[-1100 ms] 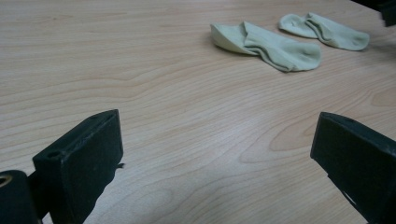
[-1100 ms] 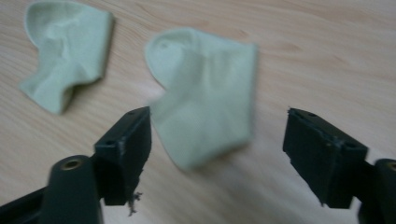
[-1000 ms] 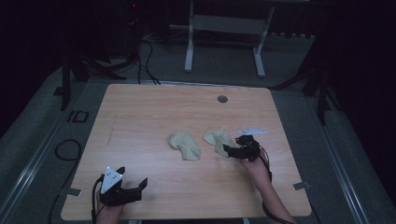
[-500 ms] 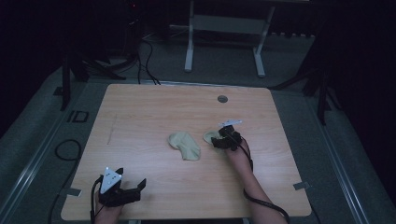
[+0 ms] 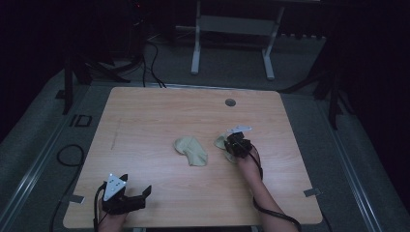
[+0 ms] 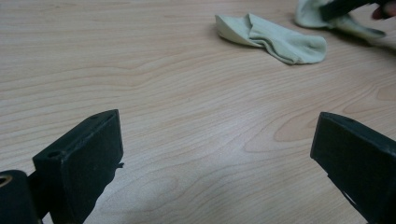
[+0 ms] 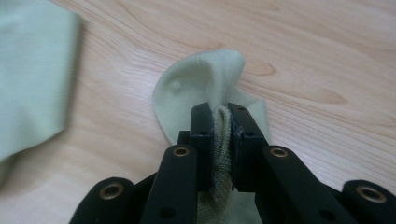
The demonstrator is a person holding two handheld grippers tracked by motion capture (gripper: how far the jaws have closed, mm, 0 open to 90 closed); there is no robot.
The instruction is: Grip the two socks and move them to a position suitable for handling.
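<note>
The right claw, its jaws just closed, pinches a fold of the pale green sock on the wooden desk; the surrounding room is dark.

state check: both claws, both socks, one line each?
right claw: shut, jaws just closed on a fold of the right sock.
right sock: pinched and bunched, the rest lying on the table.
left claw: open, nothing between the jaws, low over bare table.
left sock: flat on the table, untouched, apart from the right sock.
</note>
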